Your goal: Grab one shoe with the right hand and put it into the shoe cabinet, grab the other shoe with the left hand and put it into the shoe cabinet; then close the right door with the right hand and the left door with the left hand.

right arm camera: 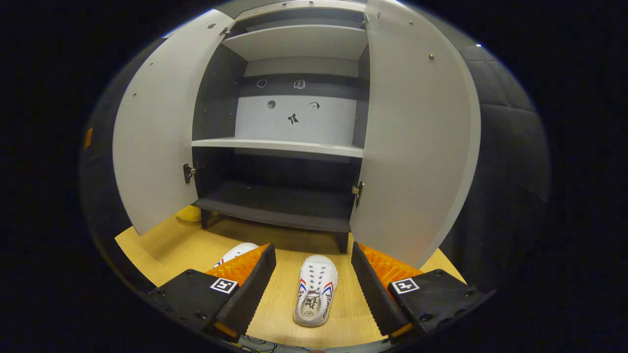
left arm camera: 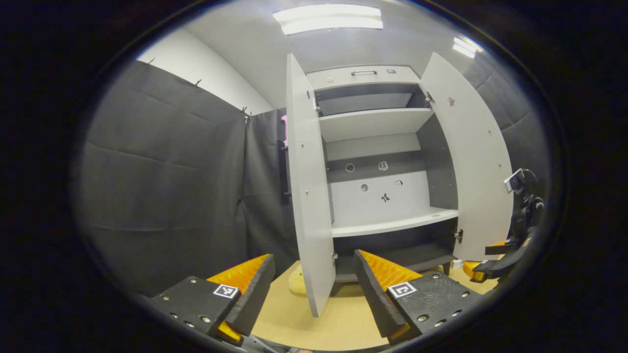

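Item: shoe cabinet [right arm camera: 294,147], both doors open, 2 shoes on the floor [right arm camera: 171,250], none stored.

Right gripper [right arm camera: 313,287] is held released, jaws spread to either side of the near shoe [right arm camera: 315,289], which lies toe toward the cabinet's front edge; no contact is judged yet. The second shoe [right arm camera: 235,252] is partly hidden behind the right gripper's left finger. Left gripper [left arm camera: 314,289] is held released, empty, near the left door's [left arm camera: 306,196] lower edge. Risks noted: the soft upper may be pinched off-centre and the shoe dropped; the right door [right arm camera: 417,147] may be knocked by the raised shoe.
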